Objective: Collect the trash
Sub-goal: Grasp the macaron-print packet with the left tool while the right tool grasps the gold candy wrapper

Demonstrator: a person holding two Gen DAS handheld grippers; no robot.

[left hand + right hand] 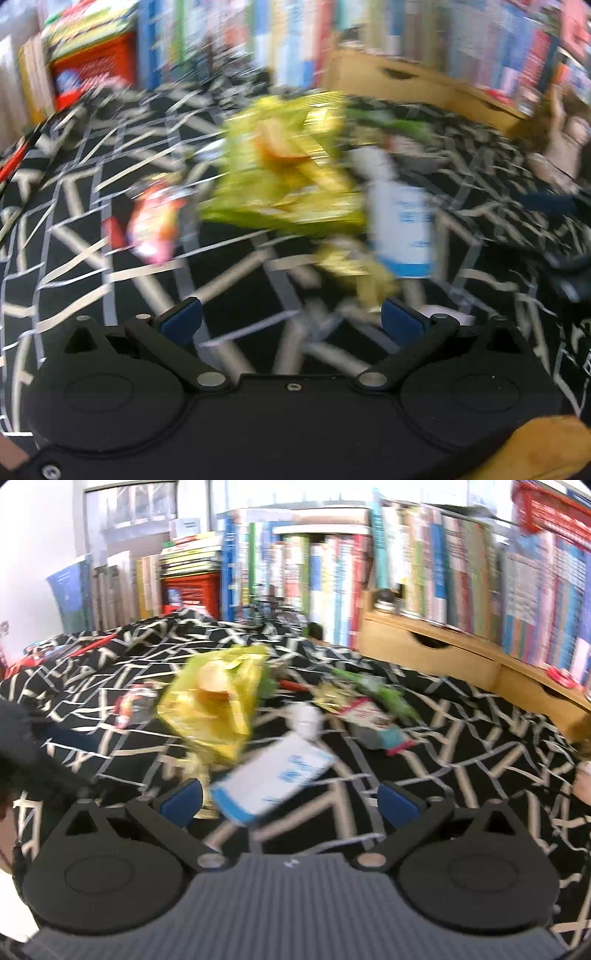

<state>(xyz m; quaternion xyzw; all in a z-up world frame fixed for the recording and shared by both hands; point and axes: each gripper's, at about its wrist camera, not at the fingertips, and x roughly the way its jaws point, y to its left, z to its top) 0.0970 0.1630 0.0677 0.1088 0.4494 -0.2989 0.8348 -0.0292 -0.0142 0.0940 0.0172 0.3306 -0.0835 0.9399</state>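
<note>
Both views are motion-blurred. A yellow snack bag lies on the black-and-white patterned cloth. Beside it lies a white bottle with a blue label. A pink-orange wrapper sits left of the bag. Green wrappers and a small red-white packet lie farther back. My left gripper is open just short of the bag's crumpled corner. My right gripper is open, with the bottle's base between its blue pads, untouched as far as I can tell.
Rows of books line the back. A wooden drawer unit stands at the back right, a red box at the back left. A person's hand shows at the right edge.
</note>
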